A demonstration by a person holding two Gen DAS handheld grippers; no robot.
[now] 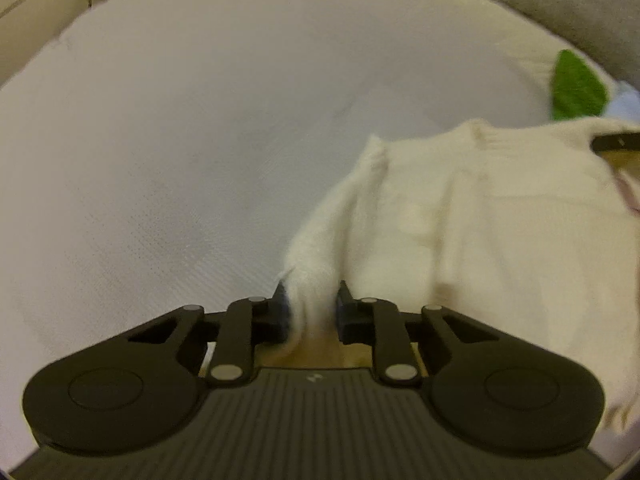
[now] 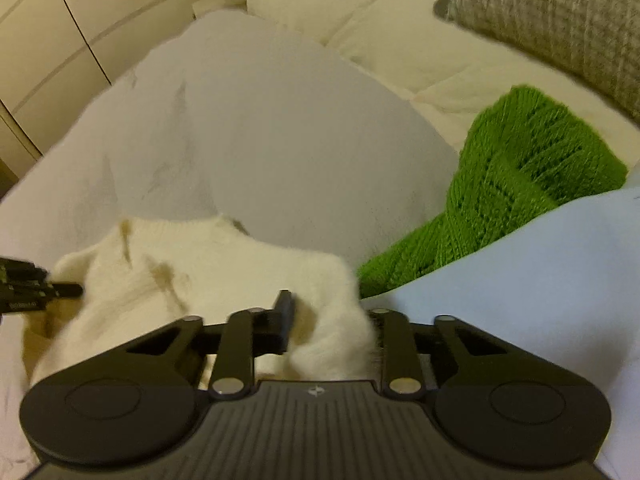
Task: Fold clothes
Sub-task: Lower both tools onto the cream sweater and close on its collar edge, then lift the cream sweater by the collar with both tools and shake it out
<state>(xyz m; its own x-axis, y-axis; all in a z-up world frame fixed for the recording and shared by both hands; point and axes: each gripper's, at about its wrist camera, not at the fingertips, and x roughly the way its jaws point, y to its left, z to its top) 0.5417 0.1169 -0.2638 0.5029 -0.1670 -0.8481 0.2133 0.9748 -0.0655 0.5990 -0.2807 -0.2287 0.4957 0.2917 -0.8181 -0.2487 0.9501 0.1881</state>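
A fluffy white sweater (image 1: 472, 220) lies on the pale bed sheet (image 1: 180, 140). My left gripper (image 1: 310, 304) is shut on a bunched edge of it at the sweater's left side, fabric pinched between both pads. In the right wrist view the same white sweater (image 2: 208, 268) spreads to the left, and my right gripper (image 2: 328, 320) is shut on its right edge; the right finger is hidden under the fluff. The left gripper's tip (image 2: 36, 288) shows at the left edge of that view, and the right gripper's tip (image 1: 616, 142) at the right edge of the left wrist view.
A green knit garment (image 2: 512, 184) lies to the right of the sweater, beside a light blue cloth (image 2: 540, 288). White pillows (image 2: 360, 12) and a grey cushion (image 2: 560, 20) sit at the head of the bed. Cream cabinet doors (image 2: 48, 32) stand on the left.
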